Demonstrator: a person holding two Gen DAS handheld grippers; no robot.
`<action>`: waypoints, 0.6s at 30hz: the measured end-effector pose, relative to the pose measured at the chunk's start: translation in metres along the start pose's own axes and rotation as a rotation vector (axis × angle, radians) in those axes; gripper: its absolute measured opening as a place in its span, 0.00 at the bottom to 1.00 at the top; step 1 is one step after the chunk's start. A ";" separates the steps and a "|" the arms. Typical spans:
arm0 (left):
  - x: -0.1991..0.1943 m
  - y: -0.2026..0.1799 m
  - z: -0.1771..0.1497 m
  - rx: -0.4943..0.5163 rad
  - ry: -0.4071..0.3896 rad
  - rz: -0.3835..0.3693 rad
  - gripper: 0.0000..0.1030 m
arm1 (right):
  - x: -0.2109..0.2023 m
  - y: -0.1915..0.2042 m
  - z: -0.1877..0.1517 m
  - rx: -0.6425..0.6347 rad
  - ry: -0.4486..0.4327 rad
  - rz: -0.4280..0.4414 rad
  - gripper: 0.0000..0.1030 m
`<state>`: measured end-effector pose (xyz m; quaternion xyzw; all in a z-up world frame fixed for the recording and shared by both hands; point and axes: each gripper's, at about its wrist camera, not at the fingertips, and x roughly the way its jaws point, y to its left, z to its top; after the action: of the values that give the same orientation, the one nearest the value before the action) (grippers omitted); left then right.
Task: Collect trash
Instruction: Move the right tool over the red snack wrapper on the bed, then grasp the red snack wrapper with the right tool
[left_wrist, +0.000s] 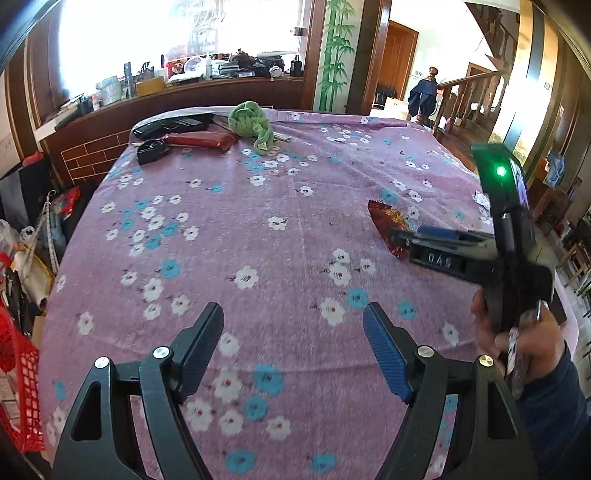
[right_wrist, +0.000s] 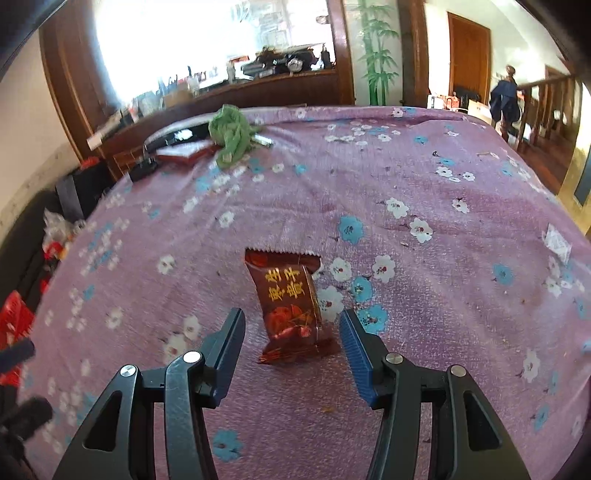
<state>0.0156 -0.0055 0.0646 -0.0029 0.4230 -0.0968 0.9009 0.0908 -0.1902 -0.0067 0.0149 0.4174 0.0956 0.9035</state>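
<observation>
A dark red snack wrapper with gold print lies flat on the purple flowered cloth. My right gripper is open and low over the cloth. The wrapper's near half lies between its fingers, with a gap to the pad on each side. In the left wrist view the same wrapper shows at the right, with the right gripper reaching over it, held by a hand. My left gripper is open over bare cloth with nothing between its fingers. A small white wrapper lies near the cloth's right edge.
At the far left corner of the cloth lie a crumpled green cloth, a red case and black items. A red basket and clutter stand off the left edge. A cluttered wooden ledge runs behind, and a stair railing is at the right.
</observation>
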 end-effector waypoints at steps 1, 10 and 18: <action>0.003 0.001 0.002 -0.004 0.004 -0.003 0.74 | 0.002 -0.001 -0.001 -0.004 0.009 -0.004 0.37; 0.013 0.030 0.012 -0.090 0.021 -0.067 0.74 | -0.016 0.043 -0.014 -0.189 -0.031 0.114 0.28; 0.019 0.051 0.007 -0.172 0.042 -0.163 0.48 | -0.036 0.107 -0.049 -0.446 -0.042 0.295 0.28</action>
<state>0.0417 0.0410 0.0507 -0.1128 0.4467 -0.1332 0.8775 0.0139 -0.0947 -0.0006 -0.1220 0.3606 0.3158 0.8691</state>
